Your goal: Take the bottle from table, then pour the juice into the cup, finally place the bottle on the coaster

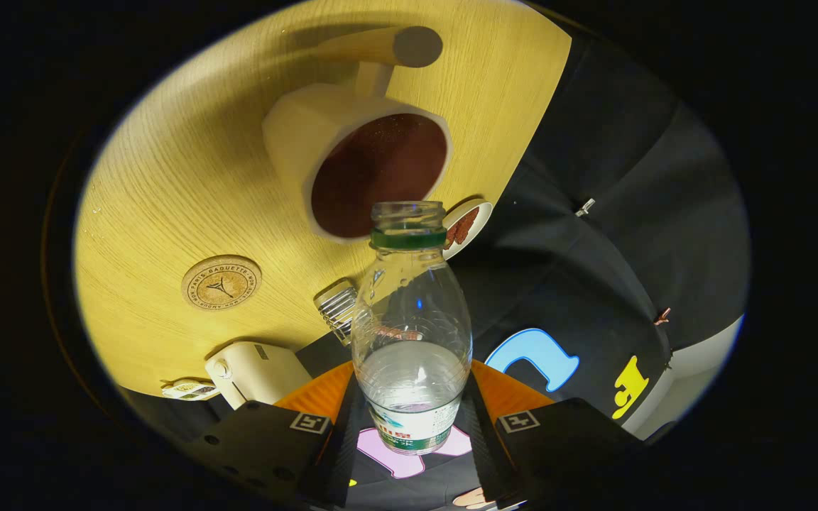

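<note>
On the wooden table (167,184), toward the left, a round cork coaster (221,282) lies flat with nothing on it, and nearer, at the table's edge, sit a small cream-coloured box-like device (253,370) and a little flat packet (189,389) just left of it. Right of the coaster, a ribbed metal object (338,306) peeks out from behind the bottle. Between the fingers of the gripper (410,419) stands a clear plastic bottle (411,333), uncapped, with a green neck ring and some clear liquid low inside; both fingers press on its lower body, pinching it. Beyond its open mouth, almost touching it in this view, is a pale cup (359,163) with a long handle and a dark brown inside. Right of the bottle's neck, a small white dish (467,226) holding something reddish-brown rests at the table's far edge.
</note>
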Action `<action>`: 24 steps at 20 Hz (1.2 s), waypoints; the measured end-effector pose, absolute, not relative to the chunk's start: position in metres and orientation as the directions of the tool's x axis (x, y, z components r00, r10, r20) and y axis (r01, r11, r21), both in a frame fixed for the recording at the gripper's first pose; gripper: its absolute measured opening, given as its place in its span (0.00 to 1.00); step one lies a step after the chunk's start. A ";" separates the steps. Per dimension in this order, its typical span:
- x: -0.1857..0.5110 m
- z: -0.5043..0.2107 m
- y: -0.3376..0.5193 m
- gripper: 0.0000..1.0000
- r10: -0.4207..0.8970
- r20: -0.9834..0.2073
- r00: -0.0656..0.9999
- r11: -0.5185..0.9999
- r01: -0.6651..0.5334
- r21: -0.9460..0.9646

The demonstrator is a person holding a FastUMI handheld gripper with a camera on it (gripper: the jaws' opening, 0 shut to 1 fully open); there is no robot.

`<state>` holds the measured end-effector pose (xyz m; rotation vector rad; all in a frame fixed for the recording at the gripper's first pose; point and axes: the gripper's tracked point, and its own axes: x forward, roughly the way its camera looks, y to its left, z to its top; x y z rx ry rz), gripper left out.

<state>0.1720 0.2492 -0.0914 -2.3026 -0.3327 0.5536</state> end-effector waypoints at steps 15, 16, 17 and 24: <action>0.137 -0.074 0.217 0.71 0.285 -0.337 0.897 -0.117 -0.316 -0.941; 0.134 -0.071 0.213 0.71 0.285 -0.339 0.896 -0.053 -0.339 -0.939; 0.132 -0.066 0.210 0.71 0.290 -0.343 0.893 0.017 -0.363 -0.931; 0.124 -0.056 0.169 0.71 0.325 -0.399 0.858 0.542 -0.514 -0.664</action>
